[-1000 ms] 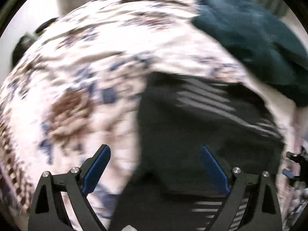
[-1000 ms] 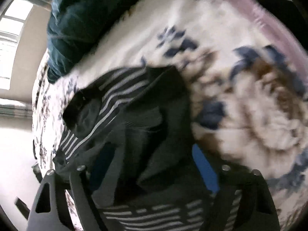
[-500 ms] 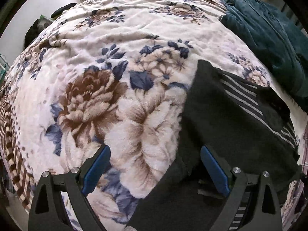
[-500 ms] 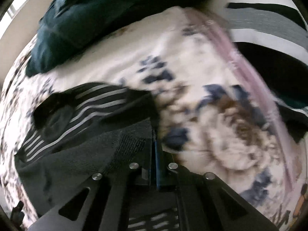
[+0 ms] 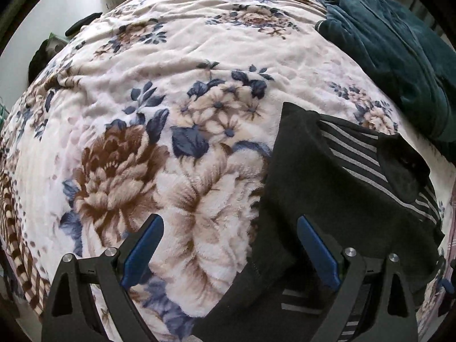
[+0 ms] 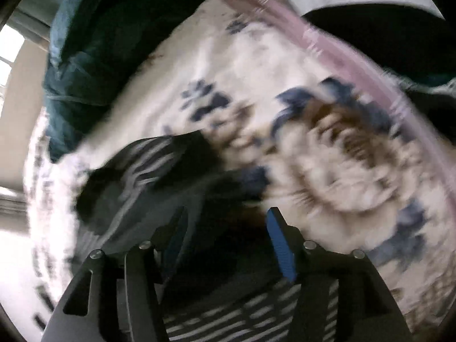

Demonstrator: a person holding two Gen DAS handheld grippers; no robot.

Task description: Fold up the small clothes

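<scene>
A small black garment with thin grey stripes (image 5: 342, 188) lies partly folded on the floral blanket (image 5: 182, 65), right of centre in the left wrist view. My left gripper (image 5: 230, 230) hovers open over the garment's left edge, its right finger above the dark cloth and its left finger above the blanket. The right wrist view is blurred. There the same garment (image 6: 159, 176) lies under my right gripper (image 6: 225, 222), whose jaws are opening. Dark cloth shows in the gap between them, and the pads do not press on it.
A heap of dark teal fabric (image 5: 399, 45) lies at the bed's far right corner, also seen as teal fabric (image 6: 85, 57) in the right wrist view. The blanket's pink hem (image 6: 350, 59) marks the bed's near edge. Dark items (image 5: 42, 57) sit off the bed's left side.
The right gripper went from apart around the garment to shut on its edge, and now stands apart again. The garment has settled flatter; the left gripper has sunk slightly toward it.
</scene>
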